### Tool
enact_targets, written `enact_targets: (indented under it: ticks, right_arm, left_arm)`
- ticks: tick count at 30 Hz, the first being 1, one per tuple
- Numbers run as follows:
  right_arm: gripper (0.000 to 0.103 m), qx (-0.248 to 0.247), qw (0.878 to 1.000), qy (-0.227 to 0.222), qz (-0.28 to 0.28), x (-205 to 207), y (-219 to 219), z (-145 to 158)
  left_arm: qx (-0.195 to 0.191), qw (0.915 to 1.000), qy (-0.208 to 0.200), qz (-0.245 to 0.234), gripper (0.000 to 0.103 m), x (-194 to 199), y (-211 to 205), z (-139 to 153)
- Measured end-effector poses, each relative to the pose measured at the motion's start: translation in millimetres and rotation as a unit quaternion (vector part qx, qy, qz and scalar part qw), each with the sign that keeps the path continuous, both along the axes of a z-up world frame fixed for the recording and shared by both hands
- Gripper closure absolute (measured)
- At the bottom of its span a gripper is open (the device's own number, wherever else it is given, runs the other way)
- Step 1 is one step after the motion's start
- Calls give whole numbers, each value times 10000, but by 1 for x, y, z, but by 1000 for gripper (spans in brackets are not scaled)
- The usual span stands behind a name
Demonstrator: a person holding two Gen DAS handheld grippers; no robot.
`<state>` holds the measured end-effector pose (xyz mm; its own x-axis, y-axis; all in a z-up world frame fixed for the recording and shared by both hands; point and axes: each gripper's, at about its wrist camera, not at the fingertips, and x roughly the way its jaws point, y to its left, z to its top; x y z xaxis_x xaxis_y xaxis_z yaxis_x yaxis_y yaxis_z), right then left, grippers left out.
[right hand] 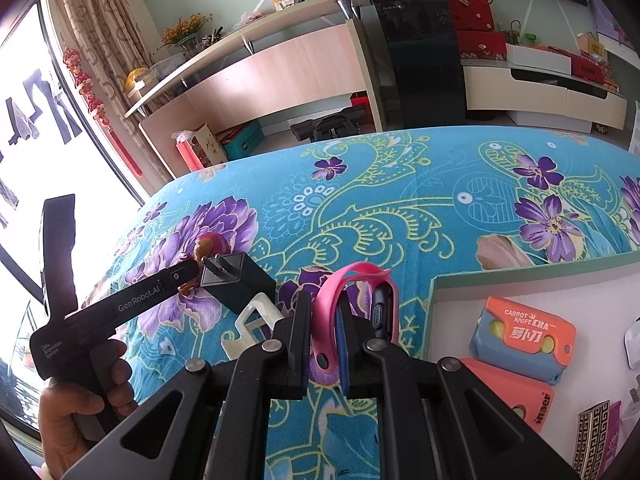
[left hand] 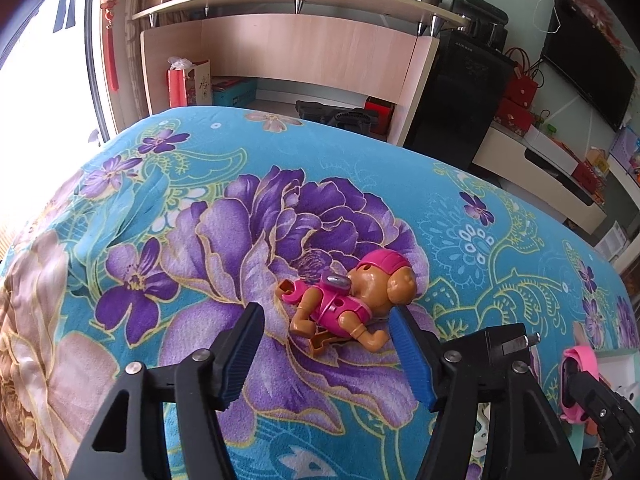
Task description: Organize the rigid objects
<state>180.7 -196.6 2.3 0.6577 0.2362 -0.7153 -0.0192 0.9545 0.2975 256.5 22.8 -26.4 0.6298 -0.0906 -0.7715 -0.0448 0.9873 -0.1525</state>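
Left hand-held gripper, spread wide, straddles the toy pup lying on the floral bed; light, stiff plastic, likely best pinched across the torso. Right hand-held gripper clamps a flexible pink wristband. Legible: "GenRobot.AI"; "CARROT KNIFE" on the orange case.

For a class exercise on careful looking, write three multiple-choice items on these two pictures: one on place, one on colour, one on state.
1. Where does the toy dog lie?
A. in the tray
B. on the floral blanket
C. on the shelf

2. What colour is the wristband?
A. pink
B. green
C. white

3. The left hand-held gripper is
A. shut on the dog
B. shut on nothing
C. open

Key:
1 B, it lies on the purple flower print.
2 A, the strap is pink.
3 C, its fingers stand apart beside the dog.
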Motion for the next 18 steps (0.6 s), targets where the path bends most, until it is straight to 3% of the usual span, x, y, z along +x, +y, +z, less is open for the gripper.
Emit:
enact_targets:
  ticks: [7,12,18]
  right_arm:
    - [92,-20,10000,56,8,2,1,-3]
    - [92,-29,10000,72,31,2,2,-4]
    - [92,-51,9999,122,42,3,3,-6]
  left_arm:
    - [95,9999,1,-142,29,8,-7,-11]
    - [-99,9999,-35,-114,26,12,-3,-13]
    - [-69,9999,-102,-99,23,13,-5,-14]
